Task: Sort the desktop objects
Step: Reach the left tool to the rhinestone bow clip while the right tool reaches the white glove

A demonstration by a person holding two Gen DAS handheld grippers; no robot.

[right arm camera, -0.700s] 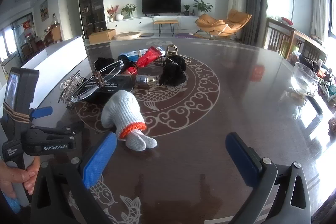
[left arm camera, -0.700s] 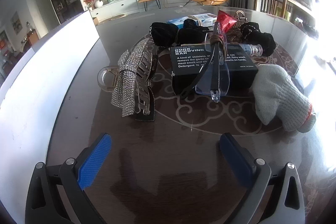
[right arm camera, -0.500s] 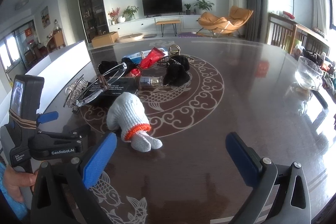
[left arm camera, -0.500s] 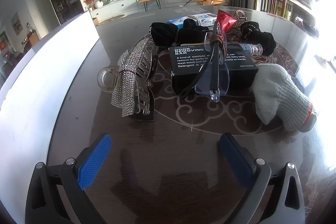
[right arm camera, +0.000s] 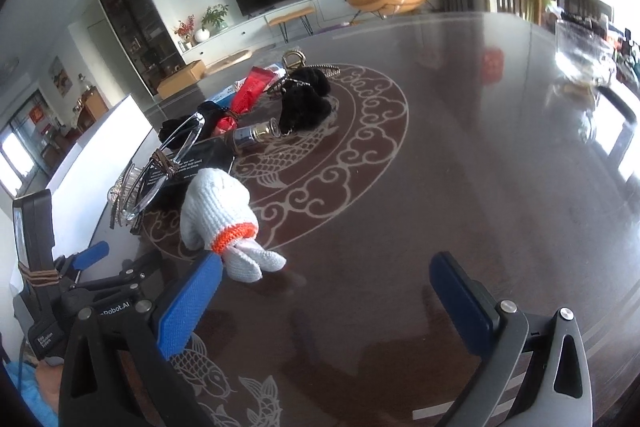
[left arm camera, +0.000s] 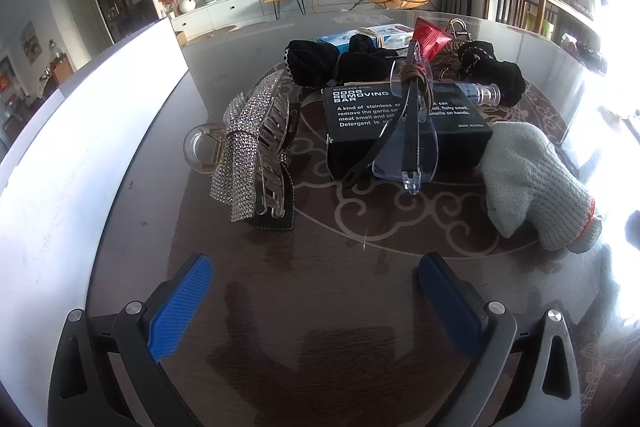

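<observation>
A pile of small items lies on the dark patterned table (left arm camera: pixel 320 307). A rhinestone hair claw (left arm camera: pixel 256 147) sits at its left, a black box (left arm camera: pixel 404 123) in the middle with clear safety glasses (left arm camera: pixel 412 147) across it, and a white knit glove (left arm camera: pixel 532 183) with an orange cuff at the right. Black fluffy items (left arm camera: pixel 312 63), a red packet (left arm camera: pixel 430 37) and a small bottle (left arm camera: pixel 480 93) lie behind. My left gripper (left arm camera: pixel 316 285) hangs open before the claw and box, holding nothing. My right gripper (right arm camera: pixel 326 283) is open just right of the glove (right arm camera: pixel 218 207), empty.
A white box wall (left arm camera: pixel 80 155) runs along the table's left side. A glass vessel (right arm camera: pixel 582 59) stands at the far right of the table. The left hand-held gripper body (right arm camera: pixel 52 291) shows at the lower left of the right wrist view.
The right wrist view has tilted and moved in toward the glove, which now sits closer to its left finger. The left gripper has stayed still.
</observation>
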